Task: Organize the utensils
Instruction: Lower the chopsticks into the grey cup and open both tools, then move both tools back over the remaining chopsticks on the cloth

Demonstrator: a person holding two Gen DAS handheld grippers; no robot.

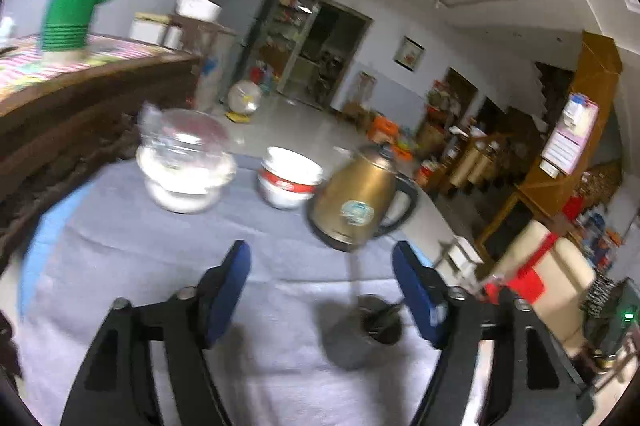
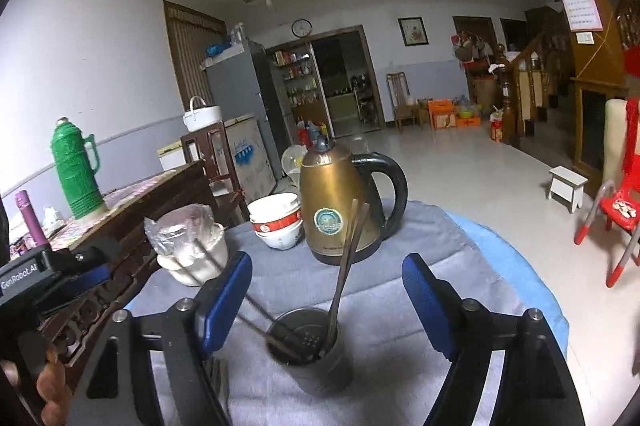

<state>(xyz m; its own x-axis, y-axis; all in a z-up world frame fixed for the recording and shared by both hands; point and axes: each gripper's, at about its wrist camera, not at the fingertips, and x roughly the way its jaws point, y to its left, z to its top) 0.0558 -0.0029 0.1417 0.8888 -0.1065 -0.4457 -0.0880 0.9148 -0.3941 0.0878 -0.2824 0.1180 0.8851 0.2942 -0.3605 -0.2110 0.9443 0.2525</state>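
Grey cloth (image 2: 420,226) over the table. My right gripper (image 2: 326,288) hangs wide, empty, with the utensil holder (image 2: 310,352) at 6 o'clock between its fingers, chopsticks (image 2: 346,262) already in. Left gripper (image 1: 322,284) wide too. I judge sorting nearly done; kettle (image 2: 340,202) and bowls (image 2: 276,222) crowd 12.

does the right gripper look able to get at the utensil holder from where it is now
Probably yes. The right gripper is open, and the utensil holder stands just ahead, between its fingers, with bare cloth around it. Only the chopsticks leaning out of the holder might brush a finger.
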